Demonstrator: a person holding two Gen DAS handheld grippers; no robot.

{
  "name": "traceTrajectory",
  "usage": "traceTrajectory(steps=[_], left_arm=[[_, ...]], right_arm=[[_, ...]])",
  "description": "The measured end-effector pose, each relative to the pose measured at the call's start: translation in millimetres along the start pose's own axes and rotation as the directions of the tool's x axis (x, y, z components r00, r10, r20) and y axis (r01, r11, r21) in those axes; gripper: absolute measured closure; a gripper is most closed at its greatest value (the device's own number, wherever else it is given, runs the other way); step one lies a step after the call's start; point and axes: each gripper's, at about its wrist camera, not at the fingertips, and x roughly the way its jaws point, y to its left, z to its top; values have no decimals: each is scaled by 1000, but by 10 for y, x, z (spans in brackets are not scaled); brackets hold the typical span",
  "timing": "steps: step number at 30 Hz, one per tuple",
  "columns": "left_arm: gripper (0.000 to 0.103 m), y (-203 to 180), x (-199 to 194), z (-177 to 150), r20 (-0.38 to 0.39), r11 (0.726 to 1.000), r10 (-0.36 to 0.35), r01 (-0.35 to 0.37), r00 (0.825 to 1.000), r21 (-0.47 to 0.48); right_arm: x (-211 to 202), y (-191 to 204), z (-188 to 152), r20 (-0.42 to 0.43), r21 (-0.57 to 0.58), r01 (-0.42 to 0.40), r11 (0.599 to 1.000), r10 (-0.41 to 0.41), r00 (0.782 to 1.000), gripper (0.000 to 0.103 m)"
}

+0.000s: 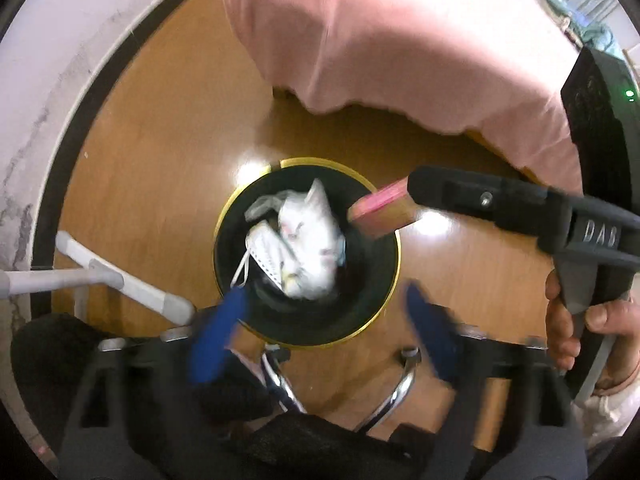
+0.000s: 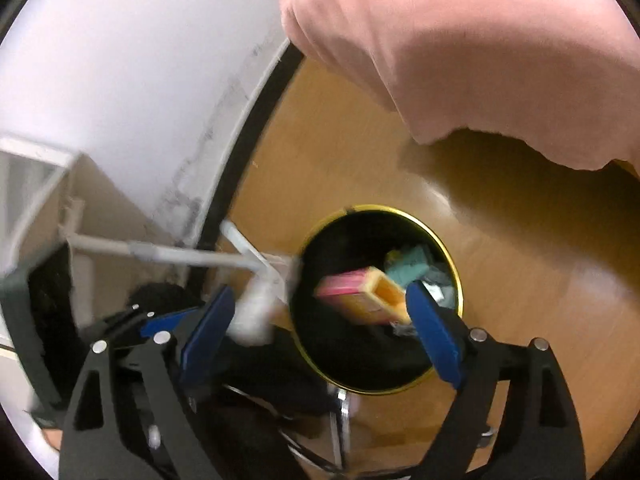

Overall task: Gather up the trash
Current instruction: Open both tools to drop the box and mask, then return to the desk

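Both grippers hang spread apart over the bin: the left gripper (image 1: 324, 332) empty, the right gripper (image 2: 320, 336) letting a pink-and-yellow carton (image 2: 362, 294) drop toward the black gold-rimmed trash bin (image 1: 394, 280). Crumpled white paper (image 1: 308, 236) and a face mask (image 1: 266, 254) already lie inside; likely nearly done.

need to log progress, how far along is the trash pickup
Partly done: the black bin already holds a face mask and crumpled white paper. In hand: a small pink and yellow box sits over the bin mouth, apparently dropping from the open right tool. The left tool is open and empty above the bin. Whether trash remains elsewhere cannot be seen.
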Motion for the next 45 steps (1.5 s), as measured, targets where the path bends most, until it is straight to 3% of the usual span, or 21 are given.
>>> traceTrajectory(steps=[3,7,10,11,13,14,15,16,17,21,23,25,27,28,29,31,33,36,41,43,45], left_arm=[[14,-144,-244,-4,70,998,-12,8,997,59],[14,-338,-920,-103,224,988,-49,13,973,156],[10,-303,-1733,-354,416,983,-61,-18,907,184],[9,-213,-2106,-514,497,984,-31,-59,867,165],[7,-67,-2527,-728,583,985,21,-116,812,126],[7,94,-2847,-943,644,983,82,-168,761,73],[7,199,-3002,-1069,666,979,124,-199,735,38],[7,375,-3221,-1271,689,967,206,-255,695,-32],[7,540,-3370,-1438,692,951,276,-294,667,-97],[7,1200,-3746,-2172,616,870,493,-350,614,-347],[7,1539,-3866,-2606,555,825,558,-339,617,-452],[7,1834,-3945,-3036,485,761,626,-345,610,-549],[7,2131,-3977,-3496,393,671,699,-358,597,-649],[7,2266,-3974,-3733,333,611,736,-367,590,-702],[7,2346,-3969,-3855,301,582,748,-367,592,-725],[7,2559,-3966,-4141,277,564,731,-324,623,-760],[7,2732,-3957,-4303,269,552,723,-297,637,-779],[7,2990,-3900,-4412,229,509,724,-280,651,-814],[7,3372,-3833,-4635,220,472,688,-195,691,-860],[7,3572,-3810,-4695,213,464,681,-187,700,-866],[7,3713,-3796,-4695,192,451,676,-194,711,-871]], right_arm=[[-161,122,73,25,-14,-6,1000,6,1000,16],[-561,488,99,121,-118,99,988,-84,989,14],[-1002,947,67,302,-239,231,943,-154,941,7],[-1140,1125,38,372,-272,283,920,-171,912,7],[-1312,1467,-13,479,-326,377,867,-193,857,7],[-1387,1663,-45,528,-350,427,834,-200,825,7],[-1433,1819,-60,560,-370,458,808,-200,804,7],[-1471,2029,-92,588,-400,486,777,-189,786,7],[-1484,2173,-116,597,-428,494,757,-174,783,7],[-1382,2965,-276,567,-584,466,664,-76,820,7],[-1239,3312,-380,512,-669,414,617,-21,859,7],[-1015,3701,-534,372,-781,283,557,52,927,7],[-792,4006,-665,244,-847,163,507,97,965,7],[-676,4156,-739,207,-869,137,476,99,973,7],[-519,4365,-853,176,-897,118,426,98,980,7],[-302,4607,-1000,129,-926,81,368,108,986,7],[-58,4921,-1120,47,-946,9,325,109,993,7],[281,5329,-1299,-32,-962,-53,268,81,996,7],[925,5776,-1505,-129,-969,-127,213,5,992,12],[1137,5916,-1530,-122,-976,-115,186,-27,992,22],[1322,6025,-1522,-127,-977,-114,180,-65,990,26]])
